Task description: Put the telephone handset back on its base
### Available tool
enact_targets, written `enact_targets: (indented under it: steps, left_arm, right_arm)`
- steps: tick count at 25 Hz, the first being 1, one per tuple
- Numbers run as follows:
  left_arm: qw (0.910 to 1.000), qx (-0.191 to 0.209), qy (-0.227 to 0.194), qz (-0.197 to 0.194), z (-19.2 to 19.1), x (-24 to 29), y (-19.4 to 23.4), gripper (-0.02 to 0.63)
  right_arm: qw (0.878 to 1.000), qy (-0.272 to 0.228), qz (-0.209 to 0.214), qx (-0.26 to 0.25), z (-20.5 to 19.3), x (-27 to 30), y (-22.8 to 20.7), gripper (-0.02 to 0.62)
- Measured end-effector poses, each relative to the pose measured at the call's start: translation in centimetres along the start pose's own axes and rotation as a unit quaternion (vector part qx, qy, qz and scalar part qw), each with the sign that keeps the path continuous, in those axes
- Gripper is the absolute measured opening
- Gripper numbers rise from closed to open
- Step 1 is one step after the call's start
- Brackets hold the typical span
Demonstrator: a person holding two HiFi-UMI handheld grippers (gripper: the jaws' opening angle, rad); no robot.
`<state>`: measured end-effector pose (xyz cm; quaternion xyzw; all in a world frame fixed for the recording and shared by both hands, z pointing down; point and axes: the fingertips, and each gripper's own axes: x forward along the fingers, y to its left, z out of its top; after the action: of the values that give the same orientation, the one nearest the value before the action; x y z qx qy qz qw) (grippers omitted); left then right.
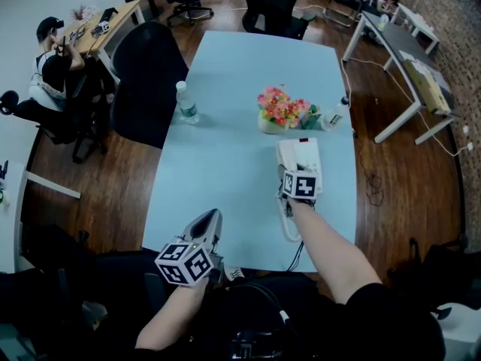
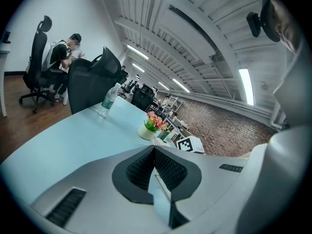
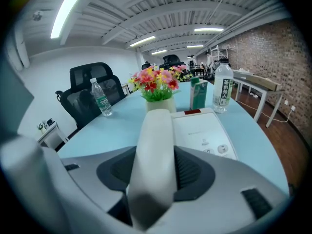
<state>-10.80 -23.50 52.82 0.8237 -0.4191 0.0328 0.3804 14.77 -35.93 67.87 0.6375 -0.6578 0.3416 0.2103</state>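
Note:
A white telephone base (image 1: 304, 155) lies on the pale blue table (image 1: 225, 149), right of the middle. My right gripper (image 1: 288, 168) is shut on the white handset (image 3: 156, 145), which points along the left side of the base (image 3: 204, 130). Whether the handset rests in its cradle I cannot tell. The curly cord (image 1: 288, 228) trails back toward the table's front edge. My left gripper (image 1: 211, 221) hovers near the front edge, left of the phone, its fingertips (image 2: 154, 148) together with nothing between them.
Behind the phone stand a pot of flowers (image 1: 279, 113), a green carton (image 1: 313, 116) and a bottle (image 1: 338, 113). Another water bottle (image 1: 186, 102) stands near the table's left edge. Black office chairs (image 1: 146, 74) ring the table. A person (image 1: 52, 59) sits at a desk, far left.

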Motion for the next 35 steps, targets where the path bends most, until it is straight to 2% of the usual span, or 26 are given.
enact_targets:
  steps: [5,7,8,15,17,18,20,21,22,23,26,30,32,35]
  left_arm:
    - [1.0,-0.003,0.004,0.001,-0.4,0.2,-0.1,0.0]
    - [1.0,-0.006,0.005,0.001,-0.5,0.4,-0.1,0.0]
    - [1.0,-0.007,0.005,0.0,-0.5,0.4,-0.1,0.0]
    - [0.9999,-0.008,0.007,-0.006,-0.5,0.7,-0.5,0.0]
    - [0.9996,-0.024,0.01,-0.012,-0.7,0.8,-0.6,0.0]
    - [0.9992,-0.035,0.012,-0.016,-0.8,0.9,-0.8,0.0]
    - [0.9986,-0.046,0.013,-0.021,-0.8,0.9,-1.0,0.0]
    - [0.9986,-0.045,0.014,-0.022,-0.7,0.7,-1.1,0.0]
    - [0.9987,-0.043,0.014,-0.023,-0.7,0.6,-1.2,0.0]
    - [0.9988,-0.04,0.014,-0.023,-0.6,0.4,-1.3,0.0]
    - [0.9989,-0.033,0.016,-0.027,-0.7,-0.2,-1.5,0.0]
    - [0.9986,-0.025,0.022,-0.042,-1.6,-1.4,-1.8,0.0]
    - [0.9981,-0.013,0.032,-0.05,-2.4,-1.8,-2.1,0.0]
    - [0.9961,0.035,0.055,-0.058,-4.1,-2.3,-3.0,0.0]
  right_arm:
    - [1.0,0.009,-0.002,-0.023,0.0,0.4,0.1,0.253]
    - [0.999,0.018,-0.01,-0.037,-0.1,0.6,0.0,0.355]
    - [0.999,0.022,-0.016,-0.043,-0.3,0.6,-0.2,0.365]
    - [0.999,0.012,-0.005,-0.041,0.1,-0.2,0.1,0.364]
    - [0.999,0.004,0.001,-0.046,0.5,-0.8,0.4,0.362]
    - [0.999,-0.003,0.001,-0.05,0.9,-1.4,0.5,0.346]
    - [0.998,-0.024,-0.002,-0.053,1.8,-2.7,0.6,0.276]
    - [0.998,-0.038,-0.003,-0.055,2.2,-3.5,0.7,0.201]
    - [0.997,-0.051,0.001,-0.059,2.6,-4.4,1.0,0.05]
    - [0.996,-0.062,0.013,-0.062,2.8,-5.3,1.5,0.009]
    - [0.993,-0.087,0.07,-0.033,3.2,-7.9,3.5,0.009]
    - [0.982,-0.113,0.136,0.061,2.7,-11.9,5.2,0.011]
    - [0.977,-0.122,0.154,0.088,1.9,-13.8,5.7,0.011]
    - [0.975,-0.134,0.157,0.082,0.4,-17.4,6.0,0.011]
